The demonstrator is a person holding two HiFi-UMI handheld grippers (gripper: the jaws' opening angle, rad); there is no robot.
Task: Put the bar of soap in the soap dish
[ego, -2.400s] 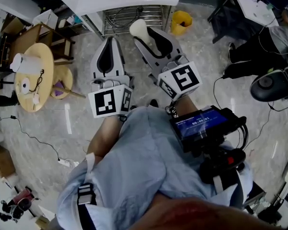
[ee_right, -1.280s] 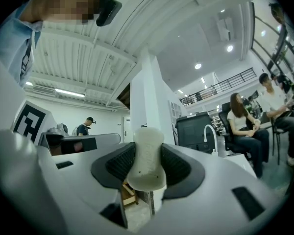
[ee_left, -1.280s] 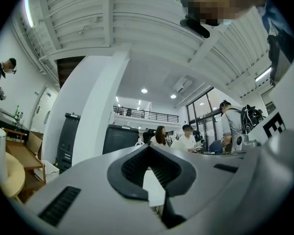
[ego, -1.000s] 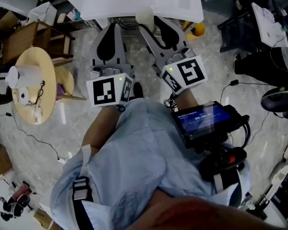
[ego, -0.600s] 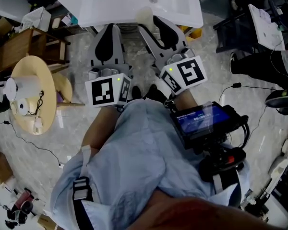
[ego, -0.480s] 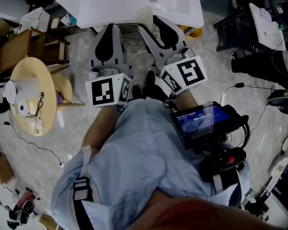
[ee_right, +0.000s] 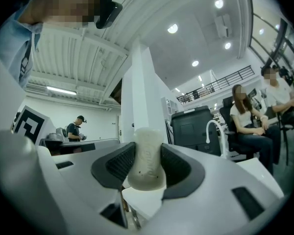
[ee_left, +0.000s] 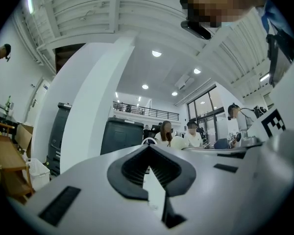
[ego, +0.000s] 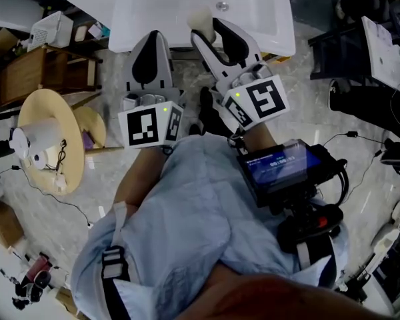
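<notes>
A pale cream bar of soap (ego: 200,21) stands upright between the jaws of my right gripper (ego: 207,28), which is shut on it. In the right gripper view the soap (ee_right: 147,159) fills the gap between the dark pads of the right gripper (ee_right: 148,155). My left gripper (ego: 151,39) is beside it on the left, with its jaws shut and nothing in them; the left gripper view shows the left gripper (ee_left: 148,154) with its pads meeting. Both tips reach over the front edge of a white sink (ego: 147,9). No soap dish shows in any view.
The sink has a drain (ego: 221,7). A round wooden table (ego: 45,115) with a white roll stands at the left, with wooden furniture (ego: 27,72) behind it. A screen unit (ego: 280,169) hangs at the person's waist. A faucet (ee_right: 213,127) and seated people (ee_right: 247,116) appear ahead.
The sink has come closer, moving down in the head view. Both grippers now overlap its front edge. The right gripper still holds the soap; the left stays shut.
</notes>
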